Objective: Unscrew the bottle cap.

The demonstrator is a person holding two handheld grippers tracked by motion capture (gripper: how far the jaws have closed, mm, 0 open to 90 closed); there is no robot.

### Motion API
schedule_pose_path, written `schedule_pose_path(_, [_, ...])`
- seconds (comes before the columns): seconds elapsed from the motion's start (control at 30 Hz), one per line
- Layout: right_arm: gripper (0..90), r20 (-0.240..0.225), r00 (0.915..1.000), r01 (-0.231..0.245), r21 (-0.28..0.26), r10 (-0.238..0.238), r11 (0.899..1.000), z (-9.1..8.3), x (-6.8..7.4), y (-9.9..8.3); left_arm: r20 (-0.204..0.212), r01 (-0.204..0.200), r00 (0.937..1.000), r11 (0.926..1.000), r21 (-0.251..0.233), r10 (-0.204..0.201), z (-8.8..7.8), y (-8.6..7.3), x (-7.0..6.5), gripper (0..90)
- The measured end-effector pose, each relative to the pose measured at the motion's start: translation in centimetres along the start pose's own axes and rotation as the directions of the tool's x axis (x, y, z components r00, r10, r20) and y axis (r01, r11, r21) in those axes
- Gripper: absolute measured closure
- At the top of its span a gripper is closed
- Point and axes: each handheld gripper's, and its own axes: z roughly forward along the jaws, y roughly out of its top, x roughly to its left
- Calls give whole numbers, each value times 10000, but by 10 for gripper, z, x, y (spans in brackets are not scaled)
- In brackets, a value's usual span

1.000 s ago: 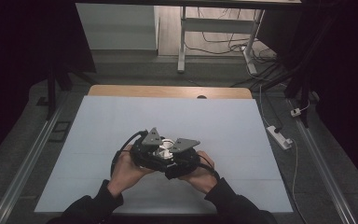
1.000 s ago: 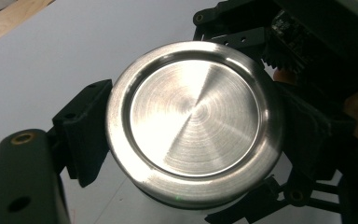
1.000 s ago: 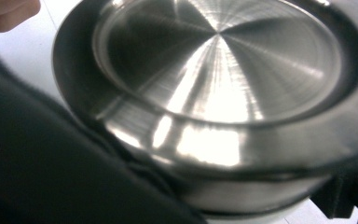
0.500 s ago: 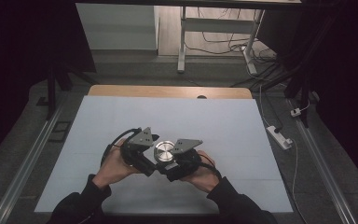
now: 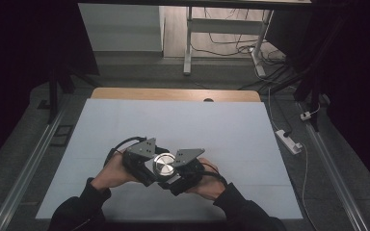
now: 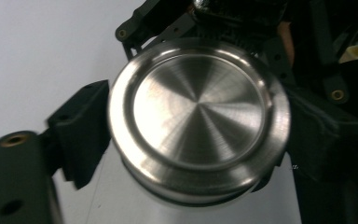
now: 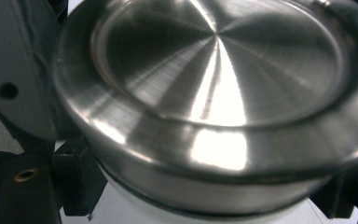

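Steel lid point(image 5: 164, 164), round and brushed, with a raised rim and a sunken flat centre, sits in the lower middle of the high view, held up between two grippers above the white counter point(image 5: 221, 130). The left gripper point(image 5: 142, 161) comes in from the lower left and the right gripper point(image 5: 185, 166) from the lower right, each in a hand, the left hand point(image 5: 111, 173) and right hand point(image 5: 207, 180), with dark sleeves entering at the bottom edge. A grey plate tops each gripper. In the left gripper view the lid point(image 6: 198, 119) takes up the centre, its face toward the camera, with a black finger point(image 6: 81, 128) pressed to its left side and another against its right side, so these fingers are clenched on it. In the right gripper view the lid point(image 7: 214, 93) fills the upper frame, very close and blurred; black parts lie at its lower left and lower right edges, but I cannot tell whether these fingers clasp it. A white power strip point(image 5: 288, 140) lies on the floor at the right of the high view.
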Motion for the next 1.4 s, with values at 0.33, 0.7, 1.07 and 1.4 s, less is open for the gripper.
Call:
schedule_pose_path(0.33, [147,1110,9918,-640,75,628,9979,2,-5,-2,-1386,1323,9819,9911,154,-1289,10,6,0,188])
schedule_pose_path(0.7, [147,2247,9624,-1580,56,1527,9874,5,-9,-5,-2726,2500,9326,9681,157,-2364,24,16,-2,190])
schedule_pose_path(1.07, [147,2338,9587,-1650,-69,1620,9863,4,-11,-5,-2935,2715,9206,9624,69,-2576,25,20,-3,191])
schedule_pose_path(1.4, [147,2432,9556,-1687,-105,1661,9856,4,-11,-5,-3043,2879,9150,9571,318,-2651,26,25,-4,189])
